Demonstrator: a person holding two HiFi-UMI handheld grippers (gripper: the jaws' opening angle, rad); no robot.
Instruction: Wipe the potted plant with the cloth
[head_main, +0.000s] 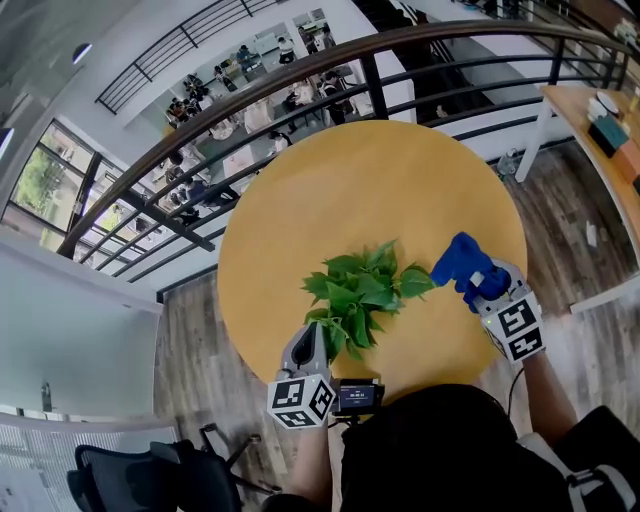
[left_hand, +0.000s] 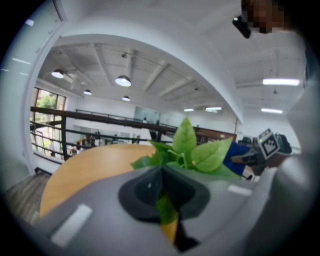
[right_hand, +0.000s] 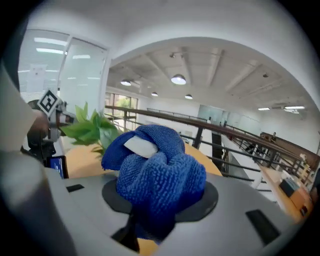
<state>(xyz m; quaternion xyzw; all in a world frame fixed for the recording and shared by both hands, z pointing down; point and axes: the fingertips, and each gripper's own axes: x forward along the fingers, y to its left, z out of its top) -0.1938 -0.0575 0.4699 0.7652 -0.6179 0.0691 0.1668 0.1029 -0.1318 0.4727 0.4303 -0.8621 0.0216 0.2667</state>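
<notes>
On the round yellow wooden surface (head_main: 340, 190), toward 6 o'clock, stands the green leafy potted plant (head_main: 362, 295). Fingers of the left gripper (head_main: 308, 342) pinch a leaf (left_hand: 165, 209). Fingers of the right gripper (head_main: 475, 278), at the plant's 3 o'clock, clamp the bunched blue microfibre cloth (head_main: 455, 258).

place: open-plan office, upper gallery level | near: round wooden counter (head_main: 400, 190) on a wood-plank floor (head_main: 190, 340), black office chair (head_main: 130, 475) at near left | far: dark metal railing (head_main: 300, 75), people (head_main: 215, 130) gathered on the level below | left: tall windows (head_main: 40, 185) | overhead: round ceiling lamps (left_hand: 123, 80) | far right: second desk (head_main: 585, 110)
</notes>
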